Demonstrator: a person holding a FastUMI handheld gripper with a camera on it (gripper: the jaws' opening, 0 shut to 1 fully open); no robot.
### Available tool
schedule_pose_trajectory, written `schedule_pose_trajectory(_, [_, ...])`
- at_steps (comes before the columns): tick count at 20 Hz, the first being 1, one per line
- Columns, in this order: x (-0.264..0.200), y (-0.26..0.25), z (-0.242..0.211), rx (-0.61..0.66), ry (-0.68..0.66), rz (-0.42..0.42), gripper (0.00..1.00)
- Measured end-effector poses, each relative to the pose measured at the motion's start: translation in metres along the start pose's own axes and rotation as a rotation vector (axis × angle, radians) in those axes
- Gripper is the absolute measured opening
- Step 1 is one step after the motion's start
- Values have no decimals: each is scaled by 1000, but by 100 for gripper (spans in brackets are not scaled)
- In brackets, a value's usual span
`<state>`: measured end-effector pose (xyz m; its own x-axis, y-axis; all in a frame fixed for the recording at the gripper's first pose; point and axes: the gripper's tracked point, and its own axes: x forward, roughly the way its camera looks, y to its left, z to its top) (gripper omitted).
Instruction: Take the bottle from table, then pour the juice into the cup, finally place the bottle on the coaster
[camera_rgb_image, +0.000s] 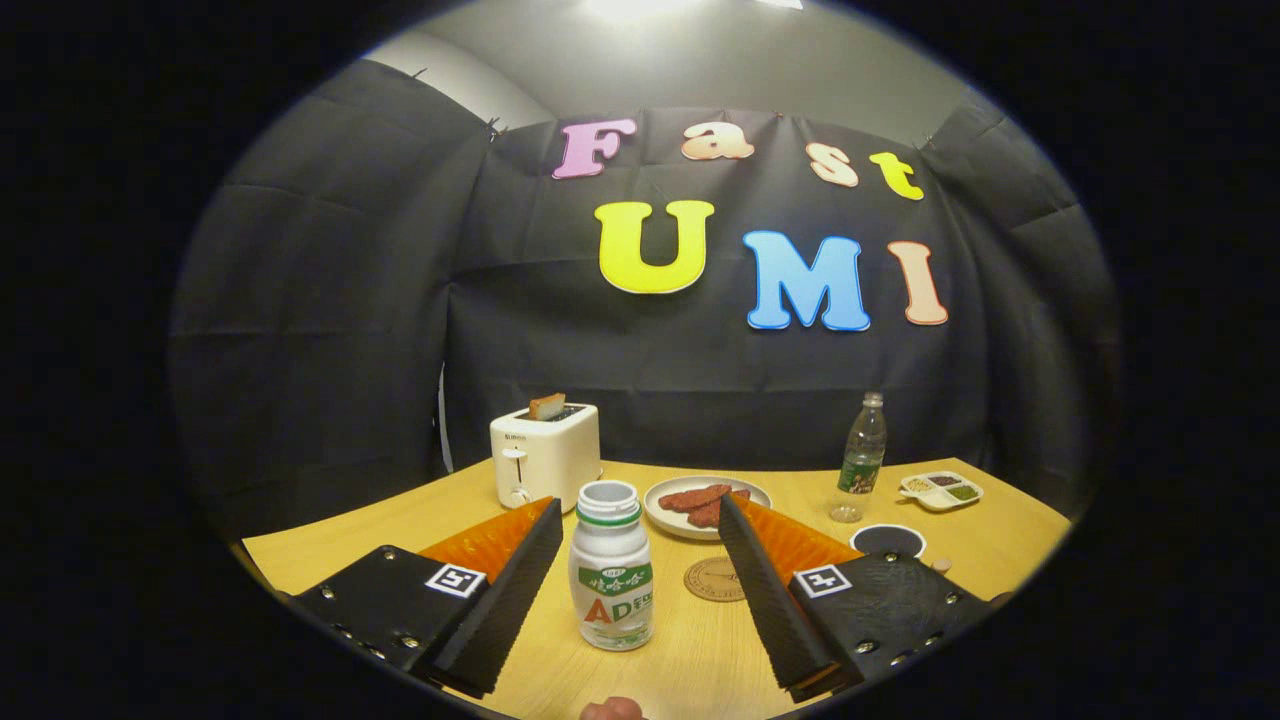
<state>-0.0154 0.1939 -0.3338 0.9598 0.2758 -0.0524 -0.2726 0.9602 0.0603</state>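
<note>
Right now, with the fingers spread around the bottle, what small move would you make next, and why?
Probably close the gripper on the white bottle: it stands upright on the table between the open fingers, neither touching it, so only the grasp remains before lifting.

The coaster is partly hidden behind one finger of the gripper. The front of the plate is covered a little by the same finger, and what food lies on it cannot be told. The dark cup is cut across its near rim by the gripper's body. A small round thing just beside that cup is too small to be told. What fills the little divided tray is too small to be made out. Something pinkish is cut off at the near edge of the table.
</note>
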Motion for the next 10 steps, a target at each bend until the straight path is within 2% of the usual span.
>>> schedule_pose_trajectory(4, [18,19,-38,-60,42,61,97])
schedule_pose_trajectory(10, [49,26,-62,-66,66,30,97])
